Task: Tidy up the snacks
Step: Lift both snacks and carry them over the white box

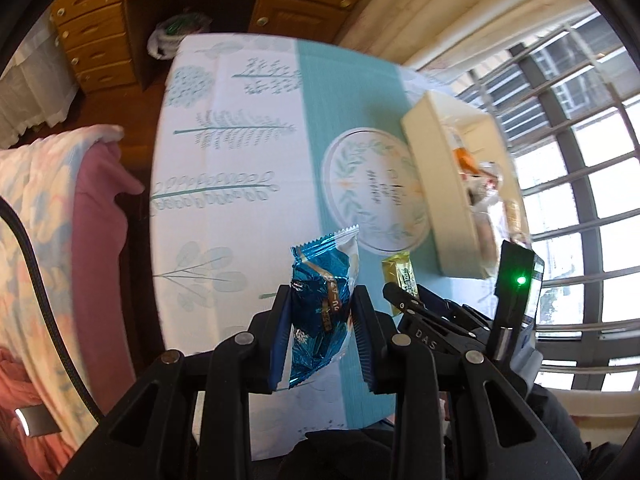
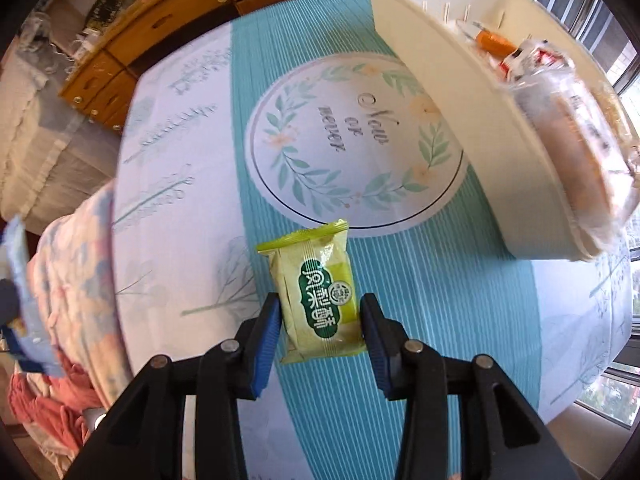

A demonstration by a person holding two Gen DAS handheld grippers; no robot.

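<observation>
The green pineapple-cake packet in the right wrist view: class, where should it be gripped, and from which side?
Grip the green packet across its plump middle, pads on the two long edges, coming from above. The right tongs hold it so, leaving the crimped end seals free.

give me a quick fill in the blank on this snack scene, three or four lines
1. The left claw is shut on a snack in a shiny ____ wrapper.
2. The right claw grips a yellow-green snack packet printed with a dark ____ label.
3. The white tray already holds snacks, and in the right wrist view it sits to the ____ of the round wreath print.
4. The table is covered by a cloth with a wide ____ striped band.

Missing words: blue; green; right; teal
</observation>
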